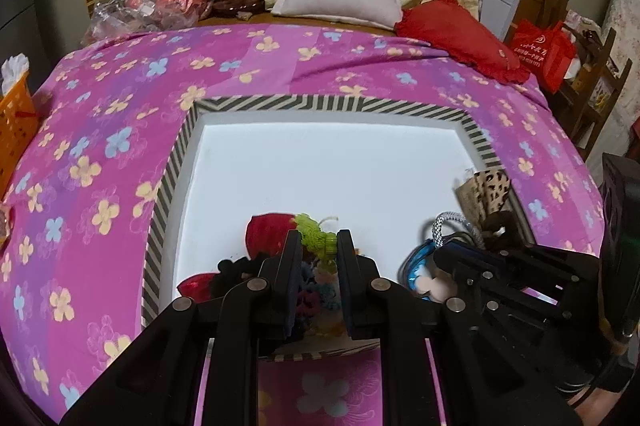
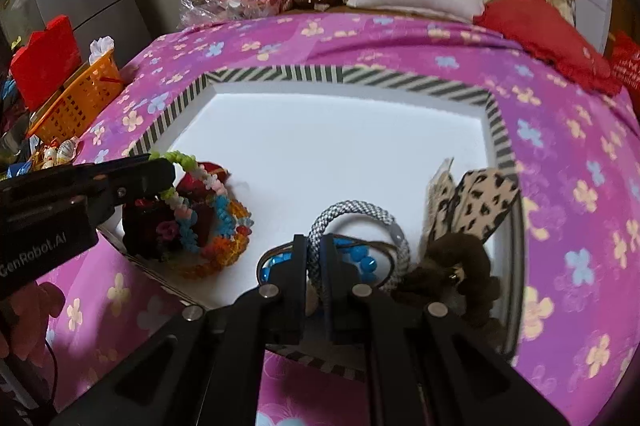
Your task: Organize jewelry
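Left wrist view: the left gripper (image 1: 319, 246) has its jaws clamped on a knobbly lime-green bead strand (image 1: 316, 236), over the near edge of a shallow white tray (image 1: 320, 161) with a striped rim. The tray lies on a bed with a pink flowered sheet (image 1: 100, 145). Under the jaws sit more coloured beads and a glossy red piece (image 1: 266, 234). The right gripper (image 1: 444, 250) reaches in from the right.

Right wrist view: the right gripper (image 2: 316, 246) has its jaws pinched on a thick, grey woven rope ring (image 2: 360, 218), which arches over round blue beads (image 2: 366, 262). Beside it lie a fuzzy brown scrunchie (image 2: 452, 274) and a leopard-print fabric piece (image 2: 480, 201). At left, the left gripper (image 2: 160, 171) lifts the bead strand (image 2: 208, 181) from a heap of translucent orange, blue and pink beads.
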### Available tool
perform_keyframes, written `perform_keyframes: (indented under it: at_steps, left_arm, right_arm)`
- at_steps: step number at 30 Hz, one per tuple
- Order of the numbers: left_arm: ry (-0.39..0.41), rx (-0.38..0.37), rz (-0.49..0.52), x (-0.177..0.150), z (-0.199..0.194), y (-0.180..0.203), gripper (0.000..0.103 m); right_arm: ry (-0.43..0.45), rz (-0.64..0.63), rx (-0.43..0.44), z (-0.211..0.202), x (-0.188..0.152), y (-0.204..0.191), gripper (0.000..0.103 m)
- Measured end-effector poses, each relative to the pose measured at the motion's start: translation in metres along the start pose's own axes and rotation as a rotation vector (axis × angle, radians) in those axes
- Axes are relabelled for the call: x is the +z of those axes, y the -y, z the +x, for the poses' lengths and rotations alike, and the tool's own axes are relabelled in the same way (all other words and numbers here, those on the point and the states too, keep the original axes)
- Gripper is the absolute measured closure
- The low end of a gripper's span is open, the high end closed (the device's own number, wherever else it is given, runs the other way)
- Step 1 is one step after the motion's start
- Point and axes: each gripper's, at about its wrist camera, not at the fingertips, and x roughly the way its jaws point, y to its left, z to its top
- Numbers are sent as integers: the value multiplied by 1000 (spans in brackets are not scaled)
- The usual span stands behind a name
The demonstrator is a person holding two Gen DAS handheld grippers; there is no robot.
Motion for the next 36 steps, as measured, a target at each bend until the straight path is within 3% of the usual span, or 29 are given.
perform_keyframes:
  at_steps: [4,6,8,11,13,17,24,28,36]
  left_arm:
    - [-1,21,4,-5,3,-1,103]
    - [3,38,13,-8,4,-1,103]
    - [7,51,6,-11,2,-3,103]
    - [8,43,-23,-15,-1,-10,103]
    - [9,63,-29,-19,-4,-12,96]
    - [52,88,-32,-29,-20,-15,92]
    - [123,131,-35,-47,-56,-13,92]
    - [166,158,-24,-59,-78,-9,92]
    - [189,148,-73,-79,-101,-13,92]
  right_arm:
    - [-17,28,20,8,-4,4,95]
    - [-17,39,21,6,-5,5,87]
    - [-4,43,14,0,-6,4,64]
    - [52,42,14,-21,-9,0,52]
    - [88,44,1,-38,-12,-3,45]
    - [142,44,-19,-62,-21,-12,31]
    - [206,45,-102,-89,-41,-28,20]
    - [248,48,-203,-105,-52,-35,9]
    - [266,60,-235,-124,-68,-42,9]
